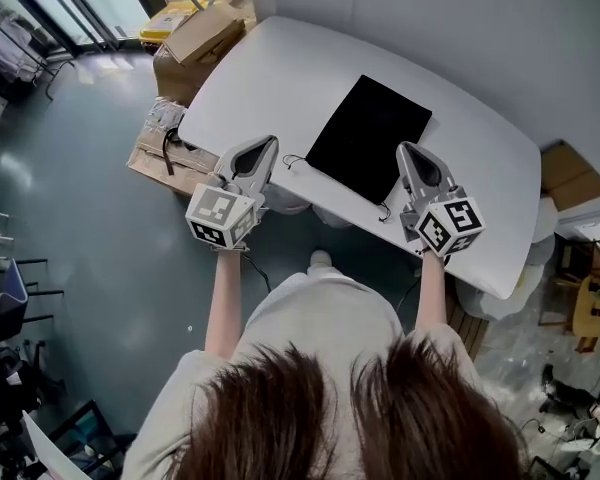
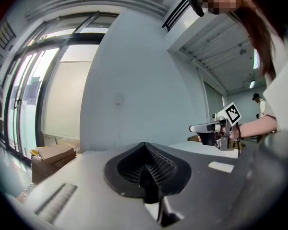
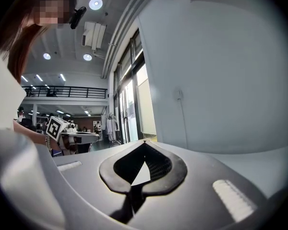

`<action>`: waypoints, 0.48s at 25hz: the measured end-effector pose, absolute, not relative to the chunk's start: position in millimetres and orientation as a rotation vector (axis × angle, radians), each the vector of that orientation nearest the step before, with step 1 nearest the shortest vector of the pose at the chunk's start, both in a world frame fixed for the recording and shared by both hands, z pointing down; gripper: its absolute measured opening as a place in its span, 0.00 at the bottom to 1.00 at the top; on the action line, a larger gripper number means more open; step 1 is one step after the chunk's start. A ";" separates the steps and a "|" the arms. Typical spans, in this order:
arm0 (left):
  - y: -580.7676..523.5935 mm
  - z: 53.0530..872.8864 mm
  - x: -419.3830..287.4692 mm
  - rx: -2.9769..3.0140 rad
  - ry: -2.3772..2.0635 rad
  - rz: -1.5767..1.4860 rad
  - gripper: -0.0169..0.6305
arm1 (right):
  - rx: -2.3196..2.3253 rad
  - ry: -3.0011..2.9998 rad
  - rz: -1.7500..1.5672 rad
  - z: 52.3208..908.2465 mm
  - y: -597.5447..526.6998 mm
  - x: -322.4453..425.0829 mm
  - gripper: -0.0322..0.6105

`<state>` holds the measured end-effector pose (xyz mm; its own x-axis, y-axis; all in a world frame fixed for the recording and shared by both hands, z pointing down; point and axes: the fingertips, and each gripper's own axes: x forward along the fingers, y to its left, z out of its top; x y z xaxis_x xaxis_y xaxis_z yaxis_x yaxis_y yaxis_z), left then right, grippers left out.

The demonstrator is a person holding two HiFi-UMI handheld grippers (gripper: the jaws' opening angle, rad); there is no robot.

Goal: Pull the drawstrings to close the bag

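A flat black drawstring bag [image 1: 368, 138] lies on the white table [image 1: 490, 183]. Its thin cords trail from the near edge, one at the left corner [image 1: 292, 161] and one at the right corner [image 1: 383, 211]. My left gripper [image 1: 268, 143] is held off the bag's left corner, shut and holding nothing. My right gripper [image 1: 407, 149] is over the bag's right edge, also shut and holding nothing. In the left gripper view the jaws [image 2: 144, 145] meet and point at the wall, with the right gripper [image 2: 213, 128] off to the side. In the right gripper view the jaws [image 3: 144, 143] are closed too.
Cardboard boxes [image 1: 205, 33] and wrapped packages [image 1: 165, 143] stand on the floor left of the table. A grey wall runs behind the table. More cardboard [image 1: 570, 173] lies at the right. The person's lap is at the table's near edge.
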<state>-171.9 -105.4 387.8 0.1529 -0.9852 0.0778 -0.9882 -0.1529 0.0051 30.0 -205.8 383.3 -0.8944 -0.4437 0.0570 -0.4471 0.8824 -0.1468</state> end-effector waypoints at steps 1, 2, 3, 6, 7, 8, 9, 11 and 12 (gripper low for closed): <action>-110.3 388.5 -172.7 2.357 -1.995 0.094 0.02 | 0.724 -3.023 0.245 383.8 -208.5 29.1 0.07; -115.0 389.7 -173.9 2.370 -1.981 0.100 0.02 | 0.735 -3.017 0.247 384.9 -210.9 28.1 0.07; -119.1 392.3 -175.6 2.378 -1.968 0.106 0.02 | 0.747 -3.010 0.252 386.9 -212.5 27.3 0.07; -129.7 407.3 -183.9 2.364 -1.943 0.157 0.02 | 0.780 -2.969 0.285 397.1 -214.1 28.2 0.07; -133.6 414.1 -186.9 2.355 -1.925 0.190 0.02 | 0.794 -2.949 0.297 400.4 -215.3 29.3 0.07; -137.6 420.4 -189.2 2.351 -1.900 0.223 0.02 | 0.811 -2.927 0.305 403.7 -217.1 30.7 0.07; -141.2 425.9 -190.8 2.353 -1.869 0.249 0.02 | 0.826 -2.905 0.313 407.1 -218.7 32.1 0.07; -146.2 436.8 -193.2 2.364 -1.809 0.292 0.02 | 0.854 -2.859 0.330 416.0 -219.2 34.8 0.07; -148.3 442.8 -194.7 2.369 -1.786 0.317 0.02 | 0.874 -2.835 0.336 421.1 -218.9 36.8 0.07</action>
<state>-194.7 -148.3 442.8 0.2655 -0.9279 0.2619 -0.9613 -0.2754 -0.0012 36.8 -218.9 421.1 -0.8174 -0.5352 0.2132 -0.5703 0.8043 -0.1671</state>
